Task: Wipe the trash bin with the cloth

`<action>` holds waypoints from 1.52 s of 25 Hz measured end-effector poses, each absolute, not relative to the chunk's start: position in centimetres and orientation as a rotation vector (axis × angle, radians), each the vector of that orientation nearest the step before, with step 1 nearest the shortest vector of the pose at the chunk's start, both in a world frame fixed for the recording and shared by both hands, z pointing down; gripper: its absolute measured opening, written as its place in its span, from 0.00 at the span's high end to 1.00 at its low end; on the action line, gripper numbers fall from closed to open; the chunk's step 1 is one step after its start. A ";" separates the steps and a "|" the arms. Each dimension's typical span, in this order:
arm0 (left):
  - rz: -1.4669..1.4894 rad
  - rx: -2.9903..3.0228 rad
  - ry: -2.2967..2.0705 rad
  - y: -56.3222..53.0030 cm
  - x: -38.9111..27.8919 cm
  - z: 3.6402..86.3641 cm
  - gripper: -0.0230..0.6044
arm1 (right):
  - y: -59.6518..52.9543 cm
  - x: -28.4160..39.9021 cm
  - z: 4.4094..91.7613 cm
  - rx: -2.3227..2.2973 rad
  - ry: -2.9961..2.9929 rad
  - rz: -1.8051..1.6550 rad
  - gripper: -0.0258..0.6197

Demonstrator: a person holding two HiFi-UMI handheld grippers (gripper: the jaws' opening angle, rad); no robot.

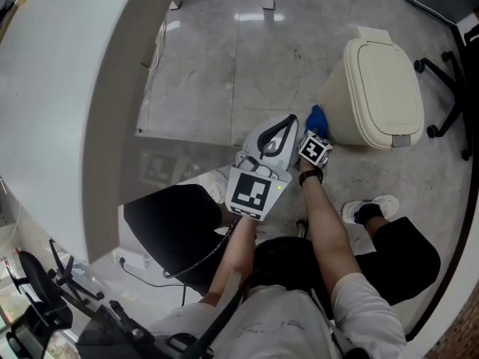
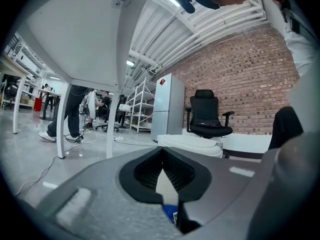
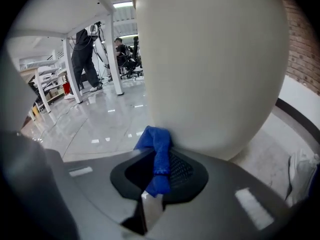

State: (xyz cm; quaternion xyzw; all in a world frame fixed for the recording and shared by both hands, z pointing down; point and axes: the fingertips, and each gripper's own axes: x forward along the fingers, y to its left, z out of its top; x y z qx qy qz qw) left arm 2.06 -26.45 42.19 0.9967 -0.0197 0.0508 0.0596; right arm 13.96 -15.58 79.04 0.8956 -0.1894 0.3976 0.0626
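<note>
Only one cloth [image 3: 155,136], pinched by the right gripper [image 3: 160,156], touches the one trash bin [image 3: 210,69]; left gripper [image 2: 161,150] closed, empty.

From overhead we look steeply down on the trash bin [image 1: 382,92]; our right gripper view faces its wall close up, the left from farther back.

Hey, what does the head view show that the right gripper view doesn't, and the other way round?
Only the head view shows the closed lid of the trash bin and the left gripper. Only the right gripper view shows the jaws of the right gripper shut on the blue cloth. Both show that cloth pressed against the bin's cream side.
</note>
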 end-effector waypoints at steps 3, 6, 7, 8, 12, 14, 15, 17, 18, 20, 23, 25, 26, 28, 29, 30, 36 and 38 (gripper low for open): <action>0.129 3.013 -0.050 -26.1 2.1 41.8 0.97 | -16.2 14.0 76.9 2.750 -0.632 1.135 0.90; 0.078 3.008 -0.037 -25.8 2.3 40.8 0.97 | -18.0 13.4 69.9 2.846 -0.744 0.953 0.90; 0.057 2.998 -0.039 -25.7 2.2 40.3 0.97 | -18.9 13.0 66.7 2.876 -0.803 0.859 0.90; 0.036 2.987 -0.045 -25.6 2.1 39.7 0.97 | -19.9 12.7 63.3 2.904 -0.868 0.754 0.90; -0.018 2.991 -0.034 -24.3 2.0 37.8 0.97 | -20.6 12.0 50.0 3.020 -1.059 0.318 0.90; -0.026 3.017 -0.009 -23.4 2.0 37.3 0.97 | -19.6 11.8 44.9 3.085 -1.088 0.168 0.90; -0.029 3.024 -0.006 -23.2 2.0 37.1 0.97 | -19.0 11.8 43.3 3.123 -1.079 0.130 0.90; -0.040 3.027 -0.011 -23.1 1.9 36.8 0.97 | -17.5 12.3 42.0 3.203 -0.993 0.134 0.90; -0.045 3.027 -0.015 -23.1 1.8 36.6 0.97 | -16.6 12.6 42.3 3.239 -0.925 0.167 0.90; -0.052 3.031 -0.021 -23.2 1.7 36.5 0.97 | -15.5 13.0 44.2 3.269 -0.828 0.259 0.90; -0.047 3.039 -0.016 -23.2 1.7 36.5 0.97 | -15.3 12.5 48.3 3.236 -0.793 0.399 0.90; -0.043 3.041 -0.014 -23.0 1.8 36.9 0.97 | -15.3 12.2 51.6 3.198 -0.772 0.494 0.90; -0.036 3.041 -0.009 -22.9 1.8 37.0 0.97 | -15.3 12.1 53.5 3.176 -0.757 0.550 0.90; -0.017 3.040 0.004 -22.7 2.0 37.4 0.97 | -14.9 12.0 57.8 3.125 -0.715 0.681 0.90; -0.007 3.040 0.009 -22.7 2.0 37.7 0.97 | -14.7 12.0 60.1 3.097 -0.687 0.750 0.90; 0.003 3.039 0.013 -22.7 2.1 38.0 0.97 | -14.4 12.1 62.4 3.067 -0.656 0.817 0.90; 0.079 3.042 0.019 -23.3 2.1 40.0 0.97 | -13.4 12.1 74.4 2.845 -0.558 1.121 0.90; 0.095 3.042 0.005 -23.6 2.0 40.4 0.97 | -12.7 12.1 77.1 2.781 -0.529 1.201 0.90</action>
